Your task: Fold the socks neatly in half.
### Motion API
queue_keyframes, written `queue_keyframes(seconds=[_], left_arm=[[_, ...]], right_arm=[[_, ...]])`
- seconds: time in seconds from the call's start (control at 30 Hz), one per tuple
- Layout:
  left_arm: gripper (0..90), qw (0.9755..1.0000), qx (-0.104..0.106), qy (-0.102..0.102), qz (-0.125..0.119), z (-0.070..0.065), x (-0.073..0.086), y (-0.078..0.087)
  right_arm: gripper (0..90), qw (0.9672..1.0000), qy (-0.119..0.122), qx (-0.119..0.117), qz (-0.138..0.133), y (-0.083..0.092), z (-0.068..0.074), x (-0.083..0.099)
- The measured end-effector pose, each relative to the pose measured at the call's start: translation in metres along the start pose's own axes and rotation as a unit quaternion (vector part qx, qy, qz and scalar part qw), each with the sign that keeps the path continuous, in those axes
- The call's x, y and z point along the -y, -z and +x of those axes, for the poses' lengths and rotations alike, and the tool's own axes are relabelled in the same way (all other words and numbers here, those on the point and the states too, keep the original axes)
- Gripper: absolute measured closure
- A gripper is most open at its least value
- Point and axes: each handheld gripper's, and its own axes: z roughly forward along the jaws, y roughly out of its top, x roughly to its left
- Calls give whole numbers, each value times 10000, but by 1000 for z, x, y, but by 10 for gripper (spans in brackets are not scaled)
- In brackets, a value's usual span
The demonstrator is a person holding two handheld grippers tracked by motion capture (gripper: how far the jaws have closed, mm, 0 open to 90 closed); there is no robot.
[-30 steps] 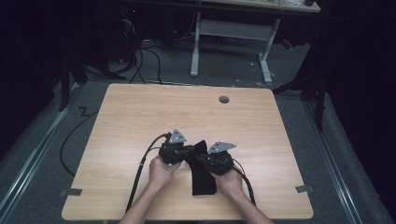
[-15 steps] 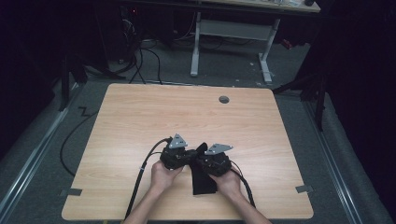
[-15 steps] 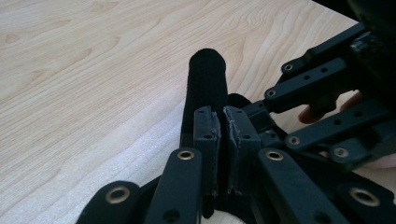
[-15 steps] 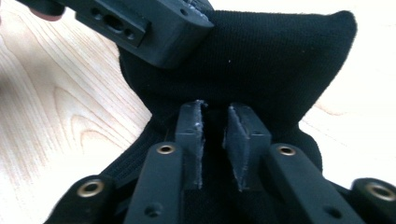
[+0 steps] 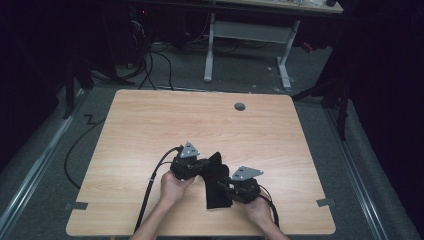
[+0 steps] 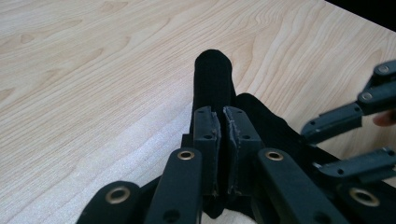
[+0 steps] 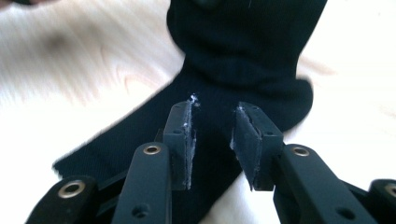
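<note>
A black sock (image 5: 215, 192) lies on the wooden table (image 5: 150, 125) near its front edge, one end lifted toward my left gripper (image 5: 207, 167). In the left gripper view the left gripper (image 6: 222, 116) is shut on the sock (image 6: 212, 74), which sticks out past the pads. My right gripper (image 5: 225, 187) sits at the sock's right side. In the right gripper view its jaws (image 7: 215, 112) have just been opening; they stand apart over the sock (image 7: 243, 46) without pressing it. The right gripper's fingers (image 6: 355, 130) show at the edge of the left gripper view.
A round grommet hole (image 5: 240, 106) sits near the table's far edge. Tape marks (image 5: 76, 205) (image 5: 325, 202) lie at the front corners. Cables (image 5: 150, 195) trail from the grippers off the front edge. White desk legs (image 5: 209, 50) stand on the floor beyond.
My right gripper has drawn back to the right and toward the front edge, and its jaws have spread apart off the sock. The left gripper has stayed put, still pinching the sock.
</note>
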Motion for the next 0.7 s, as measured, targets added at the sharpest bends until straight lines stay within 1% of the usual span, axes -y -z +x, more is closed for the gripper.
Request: queue_keyframes(seconds=[0.07,0.17,0.23,0.3,0.37,0.47,0.57,0.6,0.63,0.67,0.7], left_arm=[[841,10000,-6,5,-3,0,0,0],[841,10000,-18,-11,4,2,0,0],[841,10000,-39,-4,-13,3,0,0],[841,10000,-74,-16,-21,4,-1,1],[842,9999,-101,-29,-29,5,-3,1],[841,9998,-155,-83,-23,5,-4,1],[841,9997,-166,-160,-22,3,-5,1],[841,9997,-157,-209,-13,1,-5,1],[841,9996,-144,-241,-16,-1,-5,2],[841,9995,-131,-273,-22,-2,-5,2],[841,9995,-107,-298,-22,-4,-5,3]], right_arm=[[658,10000,5,13,36,0,1,4],[657,9999,20,57,112,-4,2,8],[657,9999,17,103,90,-6,2,7],[656,9997,38,215,65,-10,2,6],[656,9997,-23,235,12,-14,0,5],[655,9995,-89,286,-44,-18,-2,3],[655,9993,-152,347,-41,-23,-3,-1],[654,9993,-137,357,-41,-24,-4,-2],[654,9991,-176,379,-52,-25,-4,-3],[654,9991,-148,392,-56,-26,-5,-4],[654,9990,-185,398,-65,-27,-5,-5]])
